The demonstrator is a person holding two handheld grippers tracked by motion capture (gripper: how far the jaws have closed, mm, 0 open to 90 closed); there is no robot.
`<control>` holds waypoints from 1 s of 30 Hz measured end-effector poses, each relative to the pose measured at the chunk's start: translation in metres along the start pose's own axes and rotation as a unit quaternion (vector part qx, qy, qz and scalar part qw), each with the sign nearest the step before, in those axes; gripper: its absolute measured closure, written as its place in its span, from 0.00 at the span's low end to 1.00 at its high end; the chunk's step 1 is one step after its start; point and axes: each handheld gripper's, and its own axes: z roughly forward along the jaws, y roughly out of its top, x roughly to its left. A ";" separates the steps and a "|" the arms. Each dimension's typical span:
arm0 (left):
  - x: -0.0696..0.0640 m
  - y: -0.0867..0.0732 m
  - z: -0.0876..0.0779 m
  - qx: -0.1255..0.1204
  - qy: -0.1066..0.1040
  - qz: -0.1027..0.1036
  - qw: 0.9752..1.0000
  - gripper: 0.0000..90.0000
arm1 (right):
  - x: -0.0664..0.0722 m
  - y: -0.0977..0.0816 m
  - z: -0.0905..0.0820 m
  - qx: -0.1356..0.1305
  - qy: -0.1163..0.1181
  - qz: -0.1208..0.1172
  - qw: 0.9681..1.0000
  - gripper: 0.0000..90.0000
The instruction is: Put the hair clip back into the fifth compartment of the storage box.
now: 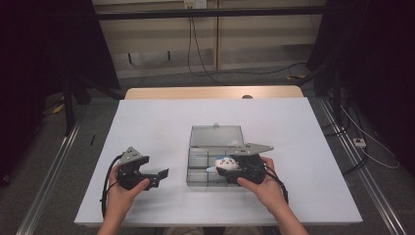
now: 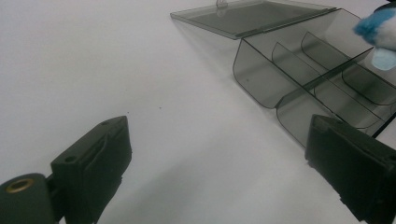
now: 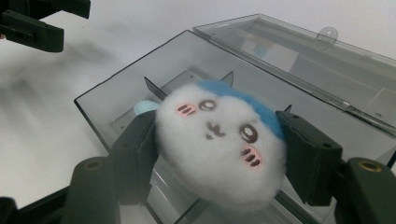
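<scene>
Black claws [image 1: 159,177] (grey 3-cornered plates)

One fluffy white plush toy with a blue top [image 3: 219,149], one smoky clear plastic compartment box [image 1: 198,169] with its single hinged lid [image 1: 216,135] open, two black handheld grippers [image 1: 157,177] [image 1: 234,172], one white table [image 1: 156,122].

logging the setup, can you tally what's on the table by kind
plush toy: 1, white and blue, held over the box
clear box: 1, divided, lid open
hand-held gripper: 2, left open, right shut on the plush toy
total: 4
</scene>
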 end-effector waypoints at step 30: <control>-0.001 0.001 0.000 -0.001 0.001 0.003 1.000 0.08 | 0.009 0.000 0.008 0.004 0.008 -0.004 1.000 0.36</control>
